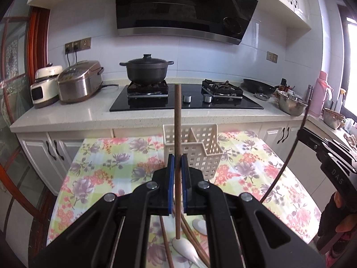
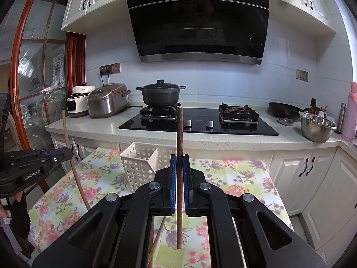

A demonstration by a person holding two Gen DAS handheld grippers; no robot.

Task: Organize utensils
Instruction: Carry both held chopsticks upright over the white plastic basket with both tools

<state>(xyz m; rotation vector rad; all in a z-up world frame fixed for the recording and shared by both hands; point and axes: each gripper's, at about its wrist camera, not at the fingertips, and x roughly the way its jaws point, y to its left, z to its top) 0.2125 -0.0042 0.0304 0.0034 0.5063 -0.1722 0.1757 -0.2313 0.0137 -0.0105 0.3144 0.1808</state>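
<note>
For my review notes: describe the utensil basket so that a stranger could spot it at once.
Find the floral tablecloth in front of the stove counter. At its far edge stands the basket, cream plastic with square-holed walls and a divider inside. It is the only upright container there; the spoons and loose chopsticks lie flat.

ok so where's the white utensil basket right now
The white utensil basket stands on the floral tablecloth just ahead of both tools, in front of the stove counter, centre in the left wrist view, left of centre in the right.
</note>
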